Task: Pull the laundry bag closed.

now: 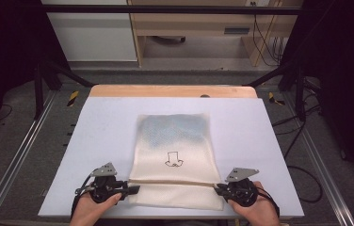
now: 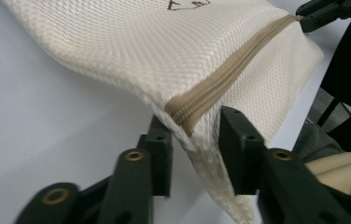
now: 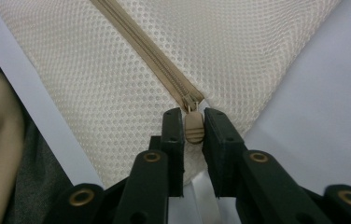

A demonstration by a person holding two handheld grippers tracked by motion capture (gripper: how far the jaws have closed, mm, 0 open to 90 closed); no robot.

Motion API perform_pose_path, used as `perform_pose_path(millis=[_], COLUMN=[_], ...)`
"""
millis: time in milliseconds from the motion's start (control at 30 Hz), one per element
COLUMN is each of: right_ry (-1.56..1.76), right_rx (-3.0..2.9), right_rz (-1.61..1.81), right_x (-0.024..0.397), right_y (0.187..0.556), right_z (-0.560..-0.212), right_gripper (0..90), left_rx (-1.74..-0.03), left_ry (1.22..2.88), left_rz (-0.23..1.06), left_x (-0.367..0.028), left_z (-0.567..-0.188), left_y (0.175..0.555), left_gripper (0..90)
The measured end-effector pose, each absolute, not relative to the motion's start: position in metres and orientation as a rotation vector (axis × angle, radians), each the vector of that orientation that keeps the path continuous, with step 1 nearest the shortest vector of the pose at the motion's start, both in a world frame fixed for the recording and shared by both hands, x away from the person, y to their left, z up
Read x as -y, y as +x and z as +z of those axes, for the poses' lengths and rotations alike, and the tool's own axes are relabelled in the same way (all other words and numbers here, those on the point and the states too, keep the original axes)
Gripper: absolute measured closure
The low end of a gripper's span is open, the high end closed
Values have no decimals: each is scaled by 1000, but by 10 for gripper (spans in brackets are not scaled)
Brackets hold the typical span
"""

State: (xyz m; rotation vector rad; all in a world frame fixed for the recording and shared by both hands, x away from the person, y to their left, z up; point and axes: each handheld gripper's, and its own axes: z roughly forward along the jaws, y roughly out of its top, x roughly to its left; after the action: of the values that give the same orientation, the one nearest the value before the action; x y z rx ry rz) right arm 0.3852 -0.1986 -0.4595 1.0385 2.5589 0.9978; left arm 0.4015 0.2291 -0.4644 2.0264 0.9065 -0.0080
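So the cream mesh bag lies flat mid-counter, zipper end toward the person, something bluish showing through its far half. Zipper runs across the near end and looks closed along the whole run visible in both gripper views. Judging by that, the zipping looks done, or an unzip hasn't started — can't say which from this.

Left tool straddles the zipper's end at the bag's left corner; jaws stand apart on either side of the raised fabric, pads not clearly pressing, so I read it as open around the corner, not clamped. Right tool has the tan zipper pull between its jaws at the right corner; gap is narrow and the pads look just off the pull rather than squeezing it. Treat that as open, low confidence.

Hard to make out:
- bag contents, just a bluish blur through mesh
- small drawn mark on the bag, too small to read
- slider body, mostly hidden behind the pull
- near edge of the bag, under both tools in the high view
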Motion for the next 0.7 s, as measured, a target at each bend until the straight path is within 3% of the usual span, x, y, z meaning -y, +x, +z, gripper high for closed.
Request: perform_pose_path(millis=[100, 267, 367, 500, 700], right_ry=[1043, 1087, 1098, 1147, 1170], right_rx=[-2543, -2456, -2417, -2357, -2292], right_rz=[999, 1043, 1034, 1046, 1067], right_x=[196, 185, 177, 169, 163], right_y=[386, 391, 397, 411, 429], right_z=[-460, -455, -449, -432, -411], right_gripper=[603, 247, 136, 76, 79], left_rx=[-930, -963, -985, -998, -1007], left_ry=[2007, 1991, 2009, 2012, 1997], left_rz=[25, 163, 245, 325, 358], left_x=[-232, -238, -240, -242, -239], left_z=[-462, -453, -447, -435, -410], left_y=[401, 400, 402, 408, 429], left_gripper=[500, 257, 166, 111, 81])
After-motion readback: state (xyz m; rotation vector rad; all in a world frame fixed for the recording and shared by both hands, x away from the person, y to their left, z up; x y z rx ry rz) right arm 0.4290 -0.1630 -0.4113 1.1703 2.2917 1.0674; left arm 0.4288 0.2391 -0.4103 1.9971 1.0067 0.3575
